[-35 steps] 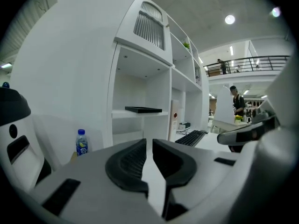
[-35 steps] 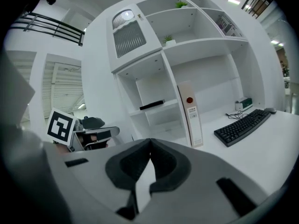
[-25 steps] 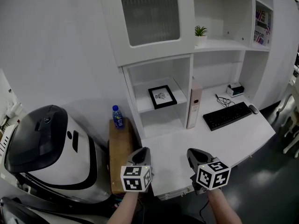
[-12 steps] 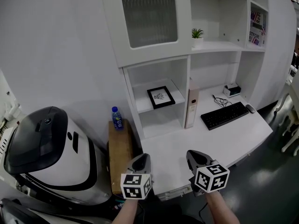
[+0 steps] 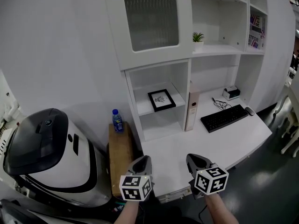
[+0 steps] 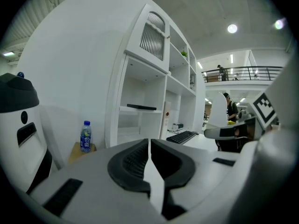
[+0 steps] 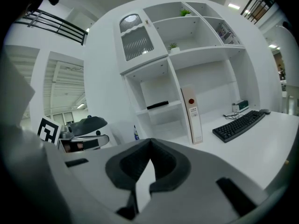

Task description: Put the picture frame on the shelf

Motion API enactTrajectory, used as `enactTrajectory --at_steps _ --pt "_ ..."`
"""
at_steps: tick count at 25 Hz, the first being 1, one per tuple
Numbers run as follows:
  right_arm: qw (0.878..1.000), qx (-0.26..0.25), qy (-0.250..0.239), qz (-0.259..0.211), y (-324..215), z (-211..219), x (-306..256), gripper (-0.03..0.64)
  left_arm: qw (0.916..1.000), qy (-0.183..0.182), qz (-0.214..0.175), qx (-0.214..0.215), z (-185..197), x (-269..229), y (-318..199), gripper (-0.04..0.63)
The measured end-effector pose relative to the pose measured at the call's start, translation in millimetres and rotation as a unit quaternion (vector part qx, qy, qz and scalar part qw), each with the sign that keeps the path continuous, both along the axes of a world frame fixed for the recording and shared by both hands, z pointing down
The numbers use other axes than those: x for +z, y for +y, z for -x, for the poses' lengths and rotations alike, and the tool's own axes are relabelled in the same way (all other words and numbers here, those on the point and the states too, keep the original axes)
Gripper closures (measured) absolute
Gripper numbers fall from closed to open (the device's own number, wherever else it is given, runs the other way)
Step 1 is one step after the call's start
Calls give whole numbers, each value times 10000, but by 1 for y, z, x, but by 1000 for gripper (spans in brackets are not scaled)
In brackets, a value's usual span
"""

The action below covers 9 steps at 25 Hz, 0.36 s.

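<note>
Picture frame point(image 5: 161, 100): black border, white mat, small dark print; lies flat on the middle board of the open compartment point(image 5: 159, 104), apart from both grippers.
Open compartment: white, below the glazed cabinet door point(image 5: 150, 17); a second bay sits under the board with the frame.
Left gripper point(image 5: 142, 160): jaws pressed together, nothing between them; held low over the near desk edge, marker cube facing the camera.
Right gripper point(image 5: 194, 159): jaw tips meet, nothing held; beside the left gripper, at about the same height.
Desk point(image 5: 233, 136): white top, running from the shelf unit out to the right; mostly bare in front of the grippers.
Keyboard point(image 5: 224, 117): black, set at an angle on the desk's right half.
Mouse point(image 5: 252, 110): dark, just past the keyboard's right end.
File box point(image 5: 192, 111): pale, upright, against the compartment's right wall.
Small device point(image 5: 231, 93): boxy, at the back of the desk, with a loose dark cable beside it.
Potted plant point(image 5: 198, 38): small and green, on the shelf above the desk.
Books point(image 5: 255, 31): upright in the far right bay.
Side stand point(image 5: 120, 153): wooden, left of the desk; a blue-capped water bottle point(image 5: 117, 120) stands at its back.
Machine point(image 5: 46, 148): large, white body with a black top, left of the stand.
Room: white wall point(image 5: 60, 55), dark glossy floor point(image 5: 261, 190); the left gripper view shows a railed upper level and a person far off.
</note>
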State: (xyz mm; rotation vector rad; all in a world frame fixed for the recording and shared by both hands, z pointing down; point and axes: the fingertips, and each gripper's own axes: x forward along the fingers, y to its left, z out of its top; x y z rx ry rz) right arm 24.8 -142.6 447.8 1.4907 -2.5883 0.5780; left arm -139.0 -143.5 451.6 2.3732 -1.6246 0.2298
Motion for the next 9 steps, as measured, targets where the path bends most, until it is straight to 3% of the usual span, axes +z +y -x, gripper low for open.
enactTrajectory --at_steps 9 --pt "10000 -31 27 7 0 -2 3 617 9999 113 52 17 -4 2 -2 571"
